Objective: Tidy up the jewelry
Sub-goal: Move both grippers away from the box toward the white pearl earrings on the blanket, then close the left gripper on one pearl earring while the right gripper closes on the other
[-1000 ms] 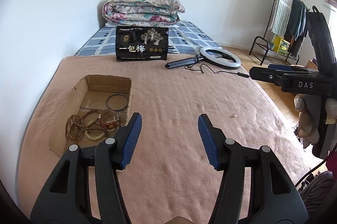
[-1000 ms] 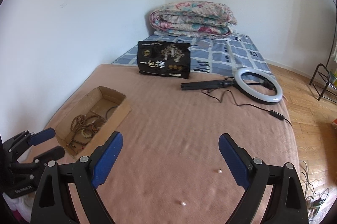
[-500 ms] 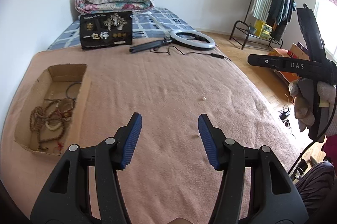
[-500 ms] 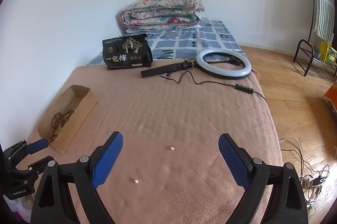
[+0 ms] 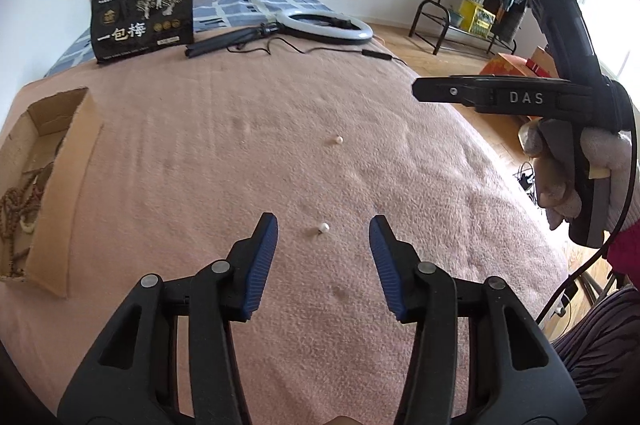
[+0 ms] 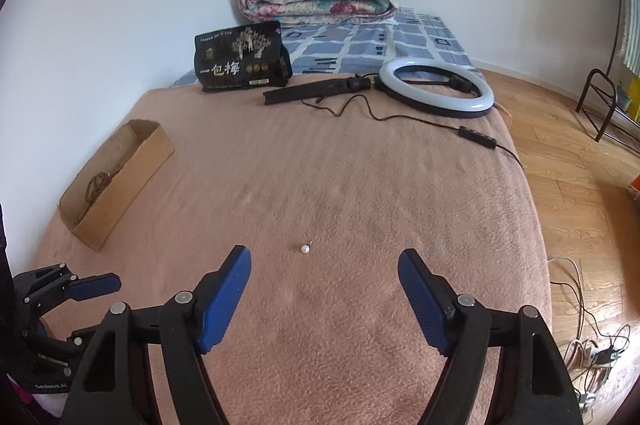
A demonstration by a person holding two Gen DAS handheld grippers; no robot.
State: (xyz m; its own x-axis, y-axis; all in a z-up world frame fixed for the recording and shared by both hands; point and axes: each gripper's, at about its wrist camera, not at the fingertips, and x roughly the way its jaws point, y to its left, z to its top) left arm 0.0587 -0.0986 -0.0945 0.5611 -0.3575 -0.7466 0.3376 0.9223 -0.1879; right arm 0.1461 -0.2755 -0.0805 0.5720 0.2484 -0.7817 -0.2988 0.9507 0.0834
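Now both grippers hang over pearls on the blanket (image 5: 280, 145).
Left gripper (image 5: 323, 231) and right gripper (image 6: 324, 265), narrower than before, are closing, empty, a pearl (image 5: 323, 226) ahead; the box (image 5: 72, 193), cut off, has slid leftward.

**Black claws, blue pads**

Left claw (image 5: 323, 225): black plastic arms with silver rivets and ribbed blue pads (image 5: 260, 265). Right claw (image 6: 324, 265) is built the same; at the right of the left view its black body bears white letters "DAS", with a black cable. A pale knit glove (image 5: 560, 169) covers the hand; a striped sleeve (image 5: 600, 337) shows lower right.
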